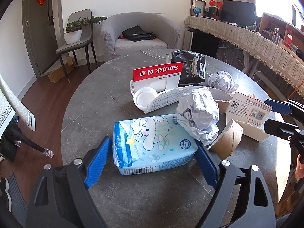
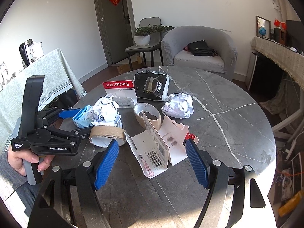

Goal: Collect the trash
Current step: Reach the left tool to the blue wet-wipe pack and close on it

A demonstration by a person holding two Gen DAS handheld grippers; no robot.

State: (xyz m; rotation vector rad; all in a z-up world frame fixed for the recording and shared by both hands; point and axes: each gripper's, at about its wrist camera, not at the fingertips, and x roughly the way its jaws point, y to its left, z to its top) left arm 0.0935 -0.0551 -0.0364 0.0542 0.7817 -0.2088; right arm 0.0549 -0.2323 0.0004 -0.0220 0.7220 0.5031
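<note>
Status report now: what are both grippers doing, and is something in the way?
Left gripper open around tissue pack, not clamped. Right gripper open around torn white card packaging. Crumpled paper ball lies against the pack.

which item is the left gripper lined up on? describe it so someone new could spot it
On the round grey marble table, look at the near edge of the trash pile, between the open blue pads of the left gripper. There lies a light-blue tissue pack, beside a crumpled paper ball. It is the only soft packet printed with a white cartoon dog.
</note>
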